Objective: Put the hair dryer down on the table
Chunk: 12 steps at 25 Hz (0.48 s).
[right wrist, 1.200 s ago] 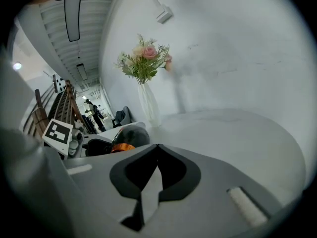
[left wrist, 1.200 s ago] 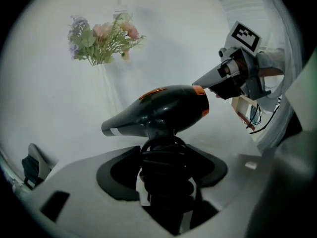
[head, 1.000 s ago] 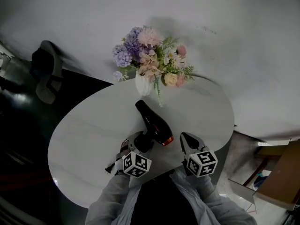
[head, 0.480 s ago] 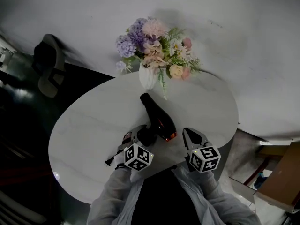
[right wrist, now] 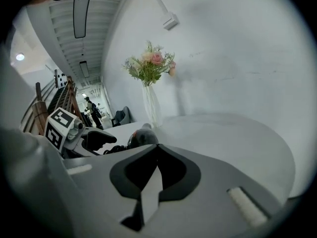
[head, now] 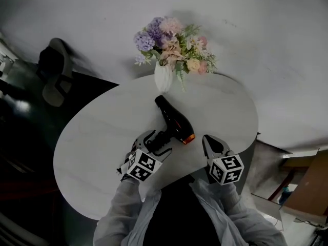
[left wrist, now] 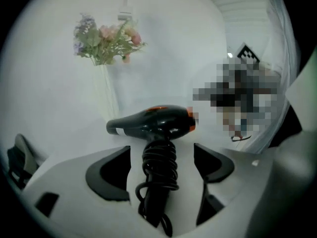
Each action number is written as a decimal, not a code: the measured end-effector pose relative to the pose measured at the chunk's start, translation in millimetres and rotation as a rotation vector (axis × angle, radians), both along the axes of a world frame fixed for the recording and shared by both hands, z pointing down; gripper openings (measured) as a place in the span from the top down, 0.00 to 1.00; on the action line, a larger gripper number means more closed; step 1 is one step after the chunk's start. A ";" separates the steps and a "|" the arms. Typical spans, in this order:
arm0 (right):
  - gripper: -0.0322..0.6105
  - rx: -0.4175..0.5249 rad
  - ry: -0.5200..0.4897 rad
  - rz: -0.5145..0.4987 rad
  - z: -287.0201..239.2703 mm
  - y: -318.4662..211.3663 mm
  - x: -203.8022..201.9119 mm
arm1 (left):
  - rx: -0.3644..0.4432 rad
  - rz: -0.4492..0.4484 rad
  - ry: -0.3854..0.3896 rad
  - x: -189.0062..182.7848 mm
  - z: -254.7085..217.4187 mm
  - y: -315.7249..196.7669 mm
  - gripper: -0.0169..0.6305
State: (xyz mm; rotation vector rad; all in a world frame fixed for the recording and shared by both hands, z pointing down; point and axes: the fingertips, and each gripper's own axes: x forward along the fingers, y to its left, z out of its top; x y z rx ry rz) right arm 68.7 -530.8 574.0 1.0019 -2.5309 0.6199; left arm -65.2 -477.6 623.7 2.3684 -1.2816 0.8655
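- The hair dryer (head: pixel 174 124) lay on the white oval table (head: pixel 97 137), near the middle of the edge closest to the person.
- Its black barrel pointed its narrow nozzle towards the vase (head: pixel 164 77), and its orange-ringed back end faced the right gripper (head: pixel 212 143).
- The handle, with the black cord wound round it, stuck out towards the left gripper (head: pixel 154 141).
- In the left gripper view, the left gripper (left wrist: pixel 161 167) had its jaws opening wide, with the cord-wrapped handle of the hair dryer (left wrist: pixel 151 123) standing between them.
- A strip of white table showed on each side of the handle, so neither pad pressed on it.
- In the right gripper view, the right gripper (right wrist: pixel 157 170) had its jaws closed together at the tips, with nothing between them.
- That gripper was held low over the table's near edge, just beside the back end of the hair dryer (right wrist: pixel 141 135) and apart from it.
- The white vase stood at the far side of the table, holding pink, purple and cream flowers (head: pixel 171 37), close to the nozzle but not touching it.
- A dark chair (head: pixel 54 78) stood on the floor off to the left, well apart from the table.
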 end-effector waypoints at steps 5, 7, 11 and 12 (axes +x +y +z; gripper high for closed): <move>0.93 0.046 -0.032 0.029 -25.7 20.7 0.5 | 0.062 -0.143 0.262 -23.6 -56.6 17.7 0.43; 0.93 0.061 -0.053 0.045 -37.0 31.0 -0.2 | 0.096 -0.188 0.320 -32.6 -76.3 29.0 0.49; 0.93 0.081 -0.089 0.060 -56.1 59.2 -5.9 | 0.132 -0.236 0.347 -47.7 -99.0 64.1 0.60; 0.93 0.088 -0.096 0.060 -60.8 66.1 -7.6 | 0.142 -0.260 0.355 -53.0 -103.2 72.1 0.63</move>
